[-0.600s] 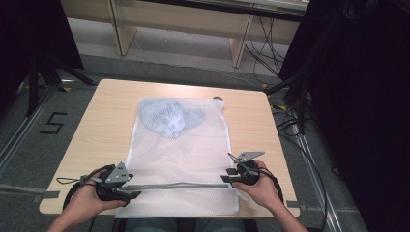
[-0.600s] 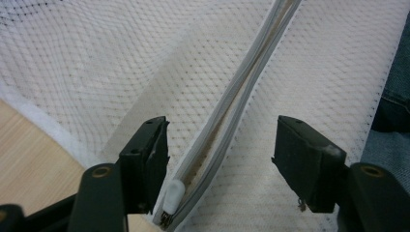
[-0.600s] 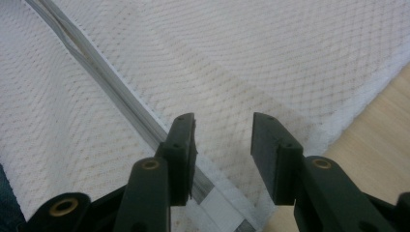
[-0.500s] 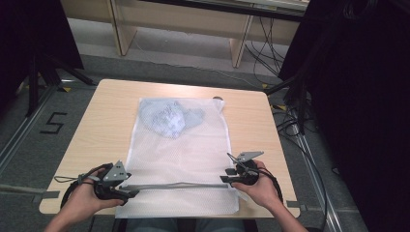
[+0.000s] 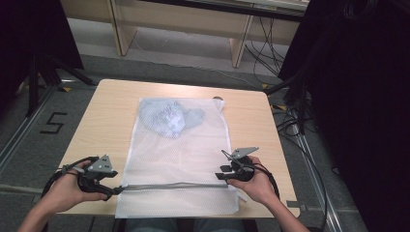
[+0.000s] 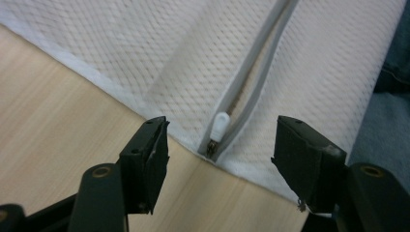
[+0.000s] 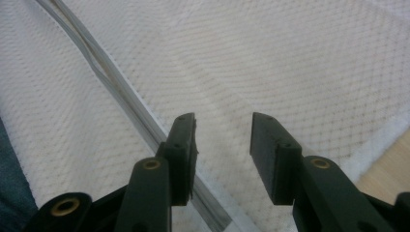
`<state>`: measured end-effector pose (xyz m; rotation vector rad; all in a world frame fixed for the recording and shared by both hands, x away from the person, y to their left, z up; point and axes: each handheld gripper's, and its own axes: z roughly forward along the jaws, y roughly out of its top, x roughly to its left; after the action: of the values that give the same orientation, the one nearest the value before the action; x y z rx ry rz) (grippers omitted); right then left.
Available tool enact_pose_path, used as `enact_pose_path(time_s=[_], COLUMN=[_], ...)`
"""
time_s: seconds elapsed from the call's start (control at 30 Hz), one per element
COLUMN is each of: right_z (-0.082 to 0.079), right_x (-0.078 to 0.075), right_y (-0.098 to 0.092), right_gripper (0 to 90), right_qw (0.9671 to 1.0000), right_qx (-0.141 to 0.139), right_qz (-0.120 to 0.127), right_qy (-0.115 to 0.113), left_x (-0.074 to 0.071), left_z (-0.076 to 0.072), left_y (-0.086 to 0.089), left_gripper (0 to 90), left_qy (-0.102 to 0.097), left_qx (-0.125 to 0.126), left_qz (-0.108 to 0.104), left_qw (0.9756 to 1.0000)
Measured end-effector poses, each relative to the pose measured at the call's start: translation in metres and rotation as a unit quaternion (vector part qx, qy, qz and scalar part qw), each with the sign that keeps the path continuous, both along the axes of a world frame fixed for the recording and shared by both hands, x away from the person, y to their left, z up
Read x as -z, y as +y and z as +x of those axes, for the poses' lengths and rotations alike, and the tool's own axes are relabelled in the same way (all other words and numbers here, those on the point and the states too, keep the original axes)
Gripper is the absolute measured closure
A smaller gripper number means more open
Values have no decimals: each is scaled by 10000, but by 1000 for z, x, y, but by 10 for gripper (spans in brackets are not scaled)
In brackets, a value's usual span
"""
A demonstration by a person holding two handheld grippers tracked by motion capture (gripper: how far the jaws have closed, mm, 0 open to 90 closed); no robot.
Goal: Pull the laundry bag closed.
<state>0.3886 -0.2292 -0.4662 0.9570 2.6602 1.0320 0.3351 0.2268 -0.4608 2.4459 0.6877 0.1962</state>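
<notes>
1. Grippers first: the left gripper (image 5: 115, 189) sits at the near left corner of the surface (image 5: 106, 121), its jaws spread wide with nothing between the pads.
2. Seen in the left gripper view, the left gripper (image 6: 220, 159) frames the white zipper pull (image 6: 220, 126), which lies at the very end of the zipper (image 6: 261, 72), untouched by either jaw.
3. The right gripper (image 5: 221, 172) hovers over the right end of the zipper line, jaws likewise apart and holding nothing.
4. Seen in the right gripper view, the right gripper (image 7: 223, 145) has the zipper (image 7: 121, 92) running just beside one jaw, over white mesh.
5. The mesh bag (image 5: 179, 159) lies flat in the middle of the surface, its near edge at the surface's front.
6. A bluish garment (image 5: 169, 117) is bunched inside the bag's far end, well apart from both grippers.
</notes>
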Motion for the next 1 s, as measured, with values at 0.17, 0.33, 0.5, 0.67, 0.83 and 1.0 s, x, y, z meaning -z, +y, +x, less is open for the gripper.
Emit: enact_pose_path(time_s=[0.17, 0.33, 0.5, 0.67, 0.83, 1.0], right_z=[0, 1, 2, 1, 3, 3], right_x=[-7, -13, -16, -16, -12, -9], right_y=[25, 53, 77, 99, 119, 134], right_gripper=[627, 635, 642, 651, 657, 659], right_qw=[9995, 9980, 9957, 9937, 9900, 9882], right_qx=[-289, -624, -917, -1110, -1404, -1519], right_qz=[-70, -50, -21, -10, -131, 47], right_qy=[102, 116, 97, 131, 80, 190], left_x=[11, 14, 15, 18, 23, 27], left_z=[6, 9, 9, 10, 18, 23], left_y=[4, 5, 3, -4, -9, -11], left_gripper=[359, 365, 370, 376, 374, 370], left_qy=[90, 88, 72, 85, 162, 230], left_qx=[587, 775, 979, 1065, 1114, 1179], left_qz=[309, 274, 250, 284, 256, 197], left_qw=[9978, 9966, 9949, 9939, 9933, 9926])
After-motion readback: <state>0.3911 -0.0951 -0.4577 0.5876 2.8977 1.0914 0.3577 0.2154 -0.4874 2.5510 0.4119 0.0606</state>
